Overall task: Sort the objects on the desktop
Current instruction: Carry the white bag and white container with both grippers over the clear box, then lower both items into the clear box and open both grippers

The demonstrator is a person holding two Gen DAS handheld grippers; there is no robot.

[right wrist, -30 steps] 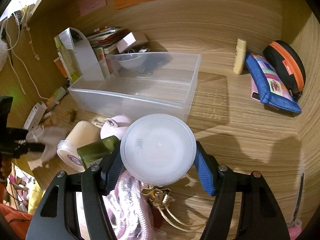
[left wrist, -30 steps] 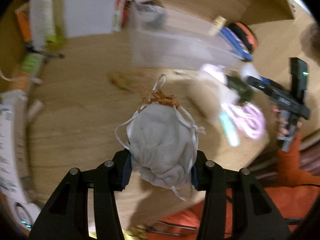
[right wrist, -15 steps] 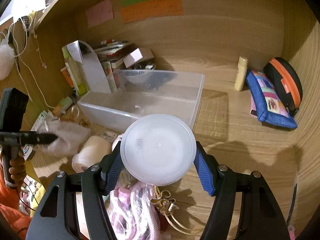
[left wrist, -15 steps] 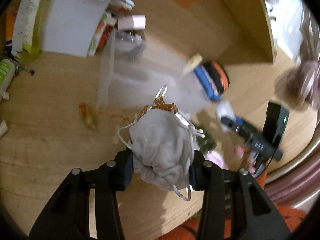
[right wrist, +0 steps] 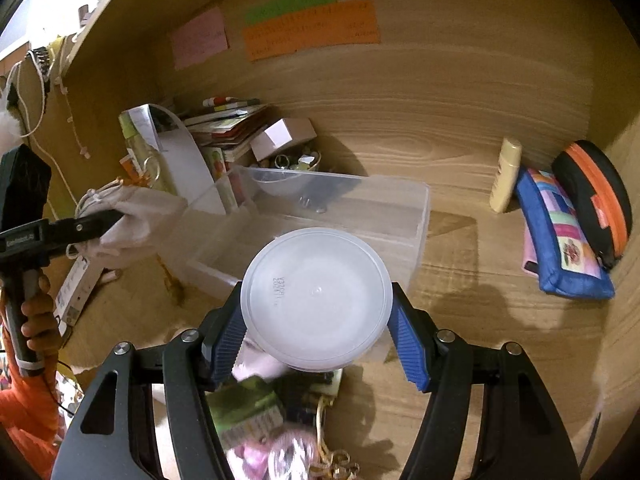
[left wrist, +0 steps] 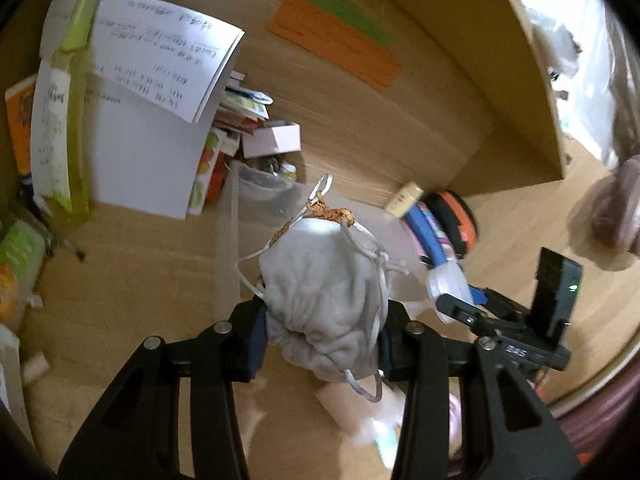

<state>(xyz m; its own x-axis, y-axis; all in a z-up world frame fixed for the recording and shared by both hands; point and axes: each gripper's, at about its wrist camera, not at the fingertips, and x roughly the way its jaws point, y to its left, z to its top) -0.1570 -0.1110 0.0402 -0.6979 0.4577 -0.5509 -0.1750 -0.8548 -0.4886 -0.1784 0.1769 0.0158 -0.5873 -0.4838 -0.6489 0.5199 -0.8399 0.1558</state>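
Note:
My left gripper point(left wrist: 324, 336) is shut on a grey drawstring pouch point(left wrist: 320, 288) with an orange-brown tie at its neck, held up above the wooden desk. Behind it lies the clear plastic bin point(left wrist: 230, 220), blurred. In the right wrist view the same pouch point(right wrist: 144, 216) hangs at the bin's left end in the left gripper point(right wrist: 114, 216). My right gripper point(right wrist: 318, 332) is shut on a round translucent white container point(right wrist: 316, 300), held above the near wall of the clear bin point(right wrist: 416, 216). That container point(left wrist: 446, 286) also shows at the right of the left wrist view.
A blue pencil case point(right wrist: 560, 240), a black and orange case point(right wrist: 596, 200) and a cream tube point(right wrist: 506, 176) lie at the back right. Books, a pink box point(right wrist: 284, 136) and a white paper holder point(right wrist: 180, 160) crowd the back left. A green bottle point(right wrist: 248, 404) and pink cord lie under my right gripper.
The left gripper has lifted the pouch and swung it up toward the clear bin. The right gripper has risen a little with the round container, moving nearer the bin.

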